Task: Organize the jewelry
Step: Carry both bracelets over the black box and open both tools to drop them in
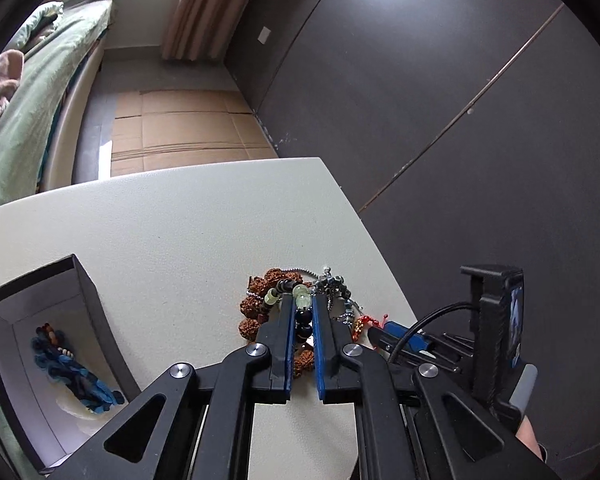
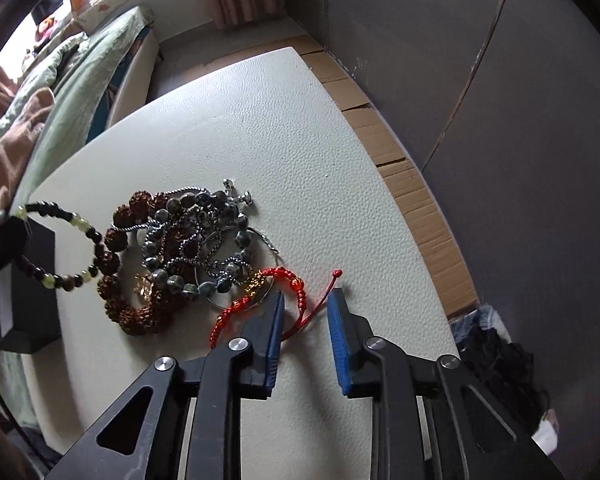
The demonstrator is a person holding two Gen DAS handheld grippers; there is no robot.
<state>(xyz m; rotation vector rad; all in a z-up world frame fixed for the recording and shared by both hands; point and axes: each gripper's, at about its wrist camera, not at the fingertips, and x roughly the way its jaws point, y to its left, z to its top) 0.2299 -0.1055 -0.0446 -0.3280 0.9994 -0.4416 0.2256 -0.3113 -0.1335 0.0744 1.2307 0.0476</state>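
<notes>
The left gripper (image 1: 302, 312) pinches the dark-and-pale bead bracelet (image 1: 300, 300); the right camera shows that bracelet (image 2: 60, 248) lifted beside the pile (image 2: 180, 248) on the table (image 2: 260, 128). The right gripper (image 2: 305, 304) is spread around the red cord bracelet (image 2: 260, 300). Only the left camera sees into the box (image 1: 40, 300), where blue beads (image 1: 76, 376) lie.

Dark-and-pale beaded bracelet (image 2: 60, 248) raised beside a tangled heap: brown seed-bead bracelet (image 2: 116, 276), grey stone beads (image 2: 204, 208), steel chain (image 2: 188, 236), red cord bracelet (image 2: 260, 296). Open black box (image 1: 40, 344) holds blue jewelry (image 1: 76, 372).
</notes>
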